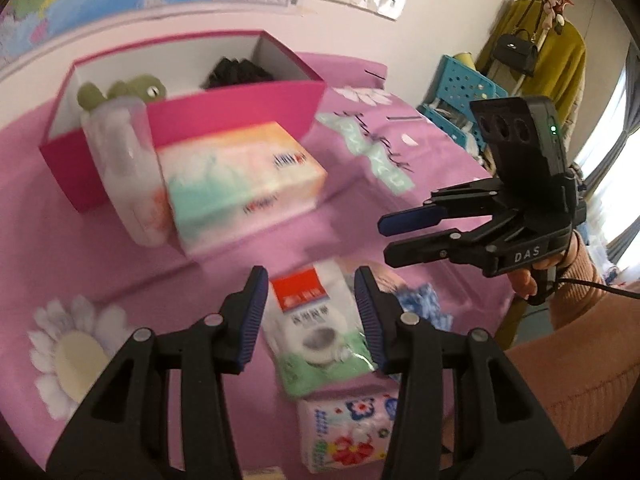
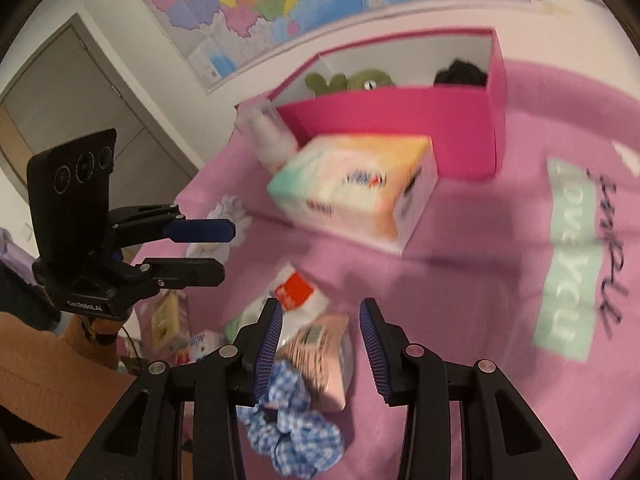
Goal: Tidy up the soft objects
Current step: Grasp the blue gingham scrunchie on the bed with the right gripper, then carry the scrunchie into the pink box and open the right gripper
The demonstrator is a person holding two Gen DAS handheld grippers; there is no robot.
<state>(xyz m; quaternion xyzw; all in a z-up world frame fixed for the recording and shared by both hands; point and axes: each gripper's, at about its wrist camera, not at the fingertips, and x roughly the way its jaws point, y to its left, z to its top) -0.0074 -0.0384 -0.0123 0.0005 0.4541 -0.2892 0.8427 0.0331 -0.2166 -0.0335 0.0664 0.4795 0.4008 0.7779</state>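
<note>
- Your left gripper (image 1: 310, 316) has its jaws apart, straddling the red-and-green tissue pack (image 1: 316, 328) on the pink bedspread (image 1: 100, 240); its long axis runs along your fingers.
- Your right gripper (image 2: 320, 344) is spread too, above the peach tissue pack (image 2: 322, 360) and blue gingham scrunchie (image 2: 292, 432).
- The pink box (image 1: 224, 120) lies well ahead.

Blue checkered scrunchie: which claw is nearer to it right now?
Right. The right claw is open directly over the scrunchie, which lies beside a pink packet. The left claw is open over the red-and-green tissue pack, with the scrunchie off to its right.
</note>
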